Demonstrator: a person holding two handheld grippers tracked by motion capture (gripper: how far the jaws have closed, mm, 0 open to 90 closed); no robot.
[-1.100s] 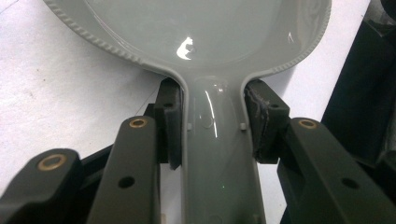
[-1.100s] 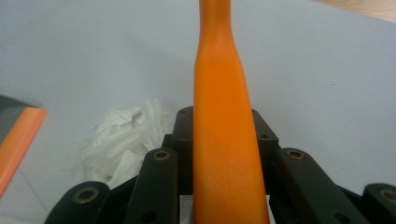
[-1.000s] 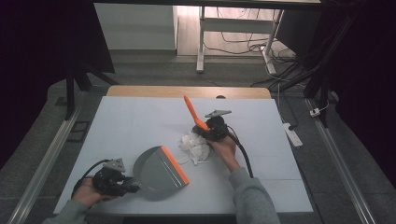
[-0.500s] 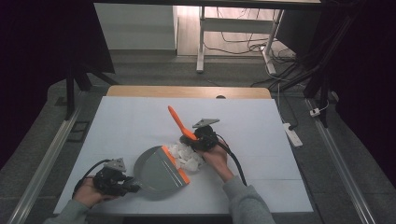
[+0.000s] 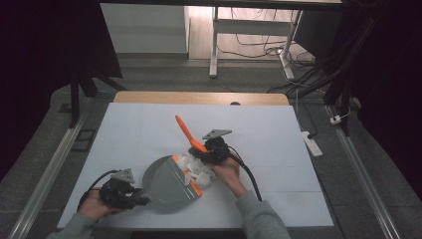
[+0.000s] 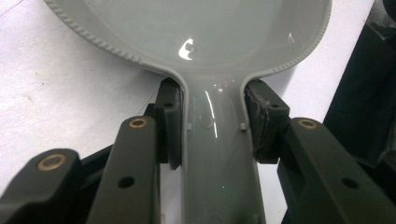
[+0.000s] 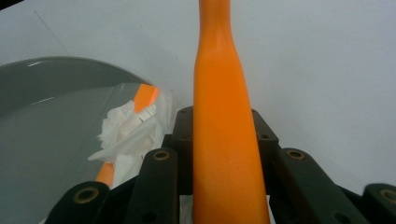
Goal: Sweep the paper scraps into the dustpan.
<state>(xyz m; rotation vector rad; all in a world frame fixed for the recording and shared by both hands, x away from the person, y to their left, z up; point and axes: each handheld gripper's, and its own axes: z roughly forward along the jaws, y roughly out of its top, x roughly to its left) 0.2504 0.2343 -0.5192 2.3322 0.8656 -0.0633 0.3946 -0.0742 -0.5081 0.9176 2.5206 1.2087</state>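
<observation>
Crumpled paper (image 5: 196, 168) blocks the dustpan (image 5: 166, 185) mouth; far table (image 5: 139, 124) lies open.

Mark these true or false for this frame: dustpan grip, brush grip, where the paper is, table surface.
1. The left gripper is shut on the grey dustpan's handle. True.
2. The right gripper is open and holds nothing. False: it is shut on the orange brush handle.
3. The crumpled white paper lies at the dustpan's orange lip. True.
4. The paper sits at the far edge of the table. False: it lies near the middle, beside the dustpan.
5. The dustpan is upside down. False: its hollow side faces up.
</observation>
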